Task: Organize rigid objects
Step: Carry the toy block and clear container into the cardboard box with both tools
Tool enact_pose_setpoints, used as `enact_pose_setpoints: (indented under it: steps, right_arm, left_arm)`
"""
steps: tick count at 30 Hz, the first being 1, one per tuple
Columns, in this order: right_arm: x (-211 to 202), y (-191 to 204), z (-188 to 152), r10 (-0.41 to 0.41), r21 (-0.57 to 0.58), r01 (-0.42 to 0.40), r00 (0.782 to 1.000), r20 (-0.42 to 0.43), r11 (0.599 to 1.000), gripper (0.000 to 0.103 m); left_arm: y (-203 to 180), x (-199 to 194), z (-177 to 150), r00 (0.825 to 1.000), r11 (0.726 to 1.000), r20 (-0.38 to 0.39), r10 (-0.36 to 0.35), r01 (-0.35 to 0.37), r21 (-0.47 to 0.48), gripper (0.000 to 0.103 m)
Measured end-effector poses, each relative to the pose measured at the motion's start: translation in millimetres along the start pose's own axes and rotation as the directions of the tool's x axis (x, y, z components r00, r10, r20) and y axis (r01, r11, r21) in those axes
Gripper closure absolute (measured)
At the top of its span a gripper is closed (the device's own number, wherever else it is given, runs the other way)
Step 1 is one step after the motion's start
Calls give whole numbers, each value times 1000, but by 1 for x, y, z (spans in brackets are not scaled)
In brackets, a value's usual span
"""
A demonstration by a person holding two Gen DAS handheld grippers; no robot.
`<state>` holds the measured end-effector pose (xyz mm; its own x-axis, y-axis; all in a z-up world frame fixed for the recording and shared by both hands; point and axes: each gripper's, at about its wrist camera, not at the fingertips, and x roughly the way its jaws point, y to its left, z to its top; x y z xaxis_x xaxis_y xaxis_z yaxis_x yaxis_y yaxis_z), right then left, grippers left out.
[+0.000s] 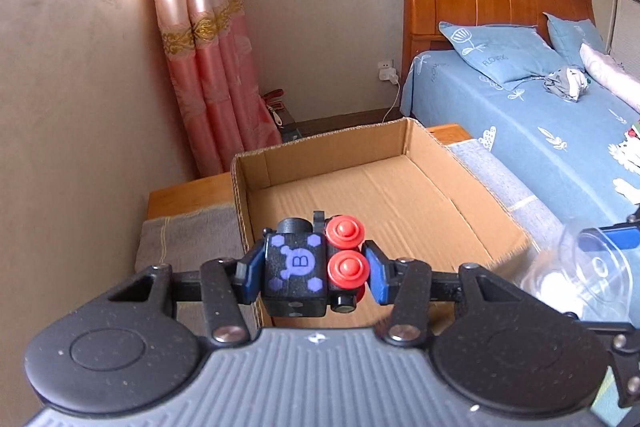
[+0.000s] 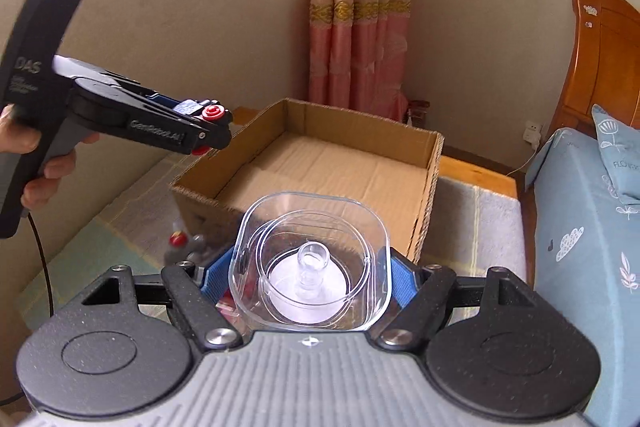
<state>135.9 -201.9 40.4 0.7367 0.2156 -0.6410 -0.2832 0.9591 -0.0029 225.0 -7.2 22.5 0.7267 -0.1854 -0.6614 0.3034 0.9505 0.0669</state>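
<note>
— Left wrist view first: how far along does the sorting look?

— Early, I judge. The open brown corrugated cardboard box shows a bare floor in both views; nothing has been put in it yet. Two things are in hand, both carried above the near edge of the box rather than inside it.

— What has the left tongs got?

— Closed nearly all the way on a small black plastic cube with purple hexagons, a purple "B" emblem and red round buttons. The blue pads press on its two sides. In the right wrist view it sits in the air over the box's left wall.

— And the right tongs?

— Held about half open, clamped on a clear square plastic container with rounded corners, its mouth facing forward. A clear knobbed piece sits inside it, perhaps a lid or a stopper; the transparency makes that hard to settle.

— Counts?

— One box, one cube toy, one clear container, two tongs. Beside the box, low on the grey cloth-covered bench, there is a blurred cluster: one red-capped item and something grey next to it. So at least two more pieces seem left to collect, though the blur may hide others.

— What remains, then?

— Dropping both held things into the box, then fetching the leftovers.
</note>
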Motion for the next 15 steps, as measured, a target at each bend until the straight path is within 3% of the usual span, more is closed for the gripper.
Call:
enact_pose_setpoints:
  steps: [9,11,13,15]
  right_arm:
    - [12,-22,27,-44,-10,44,999,8,999,22]
    - [14,-24,32,-52,-14,52,999,8,999,22]
    - [16,-26,35,-61,-14,61,998,6,998,22]
    - [16,-29,37,-62,-14,62,998,4,998,22]
  left_arm:
    - [13,66,42,998,999,-53,26,-27,-24,54]
    - [16,80,45,997,998,-54,56,-58,-34,44]
    - [19,87,45,994,995,-58,88,-90,-43,27]
    - [20,86,42,993,993,-52,105,-107,-39,26]
